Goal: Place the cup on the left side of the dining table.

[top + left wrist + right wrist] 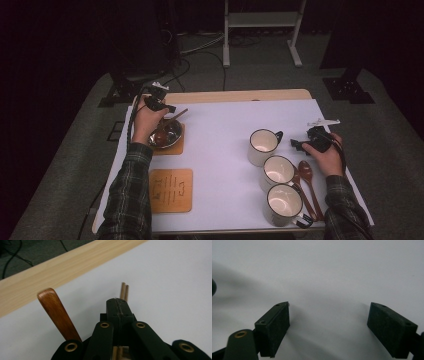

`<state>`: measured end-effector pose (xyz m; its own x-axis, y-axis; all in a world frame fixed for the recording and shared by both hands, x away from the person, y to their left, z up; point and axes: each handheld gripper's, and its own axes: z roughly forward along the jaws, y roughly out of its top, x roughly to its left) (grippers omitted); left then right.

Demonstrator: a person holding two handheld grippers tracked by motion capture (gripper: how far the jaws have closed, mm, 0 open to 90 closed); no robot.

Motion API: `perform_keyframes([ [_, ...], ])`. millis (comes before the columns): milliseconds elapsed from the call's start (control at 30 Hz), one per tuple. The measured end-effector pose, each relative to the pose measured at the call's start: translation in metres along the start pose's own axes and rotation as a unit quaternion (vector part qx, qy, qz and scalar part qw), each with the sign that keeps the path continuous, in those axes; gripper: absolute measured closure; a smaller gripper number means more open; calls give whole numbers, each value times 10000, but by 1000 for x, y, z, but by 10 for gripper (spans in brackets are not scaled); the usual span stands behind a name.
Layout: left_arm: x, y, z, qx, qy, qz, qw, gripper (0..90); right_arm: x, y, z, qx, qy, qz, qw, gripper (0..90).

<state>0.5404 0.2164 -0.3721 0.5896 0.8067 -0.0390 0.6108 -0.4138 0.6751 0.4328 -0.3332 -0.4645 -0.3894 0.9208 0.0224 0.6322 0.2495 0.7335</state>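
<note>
Left gripper (117, 305) clamps a pair of chopsticks (124, 291).
Right gripper (329, 328) rests wide at the worktop's (220, 150) three o'clock.

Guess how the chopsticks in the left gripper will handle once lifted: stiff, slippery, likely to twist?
The chopsticks look like thin, straight wood, so probably stiff and light. The left gripper is shut on them with narrow pads, so the pair may pivot or splay apart. Their smooth round shafts could slip lengthwise if knocked against the metal bowl.

Glossy wooden spoon (58, 312), shiny metal bowl (169, 134), matt tabletop (225, 150).
</note>
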Motion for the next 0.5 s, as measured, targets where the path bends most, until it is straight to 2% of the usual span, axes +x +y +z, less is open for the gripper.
perform_keyframes([
  [200, 6, 4, 11, -13, 94, -98, 9999, 900, 0, 0, 0, 1, -2, -1, 10000, 165],
  [300, 9, 3, 19, 114, 155, -85, 9998, 900, 0, 0, 0, 1, -1, 1, 10000, 165],
  [367, 11, 0, 25, 164, 126, -161, 9997, 900, 0, 0, 0, -2, 2, 1, 10000, 165],
  [500, 11, -2, 30, 278, 76, -157, 9995, 900, 0, 0, 0, -1, 2, -2, 10000, 165],
])
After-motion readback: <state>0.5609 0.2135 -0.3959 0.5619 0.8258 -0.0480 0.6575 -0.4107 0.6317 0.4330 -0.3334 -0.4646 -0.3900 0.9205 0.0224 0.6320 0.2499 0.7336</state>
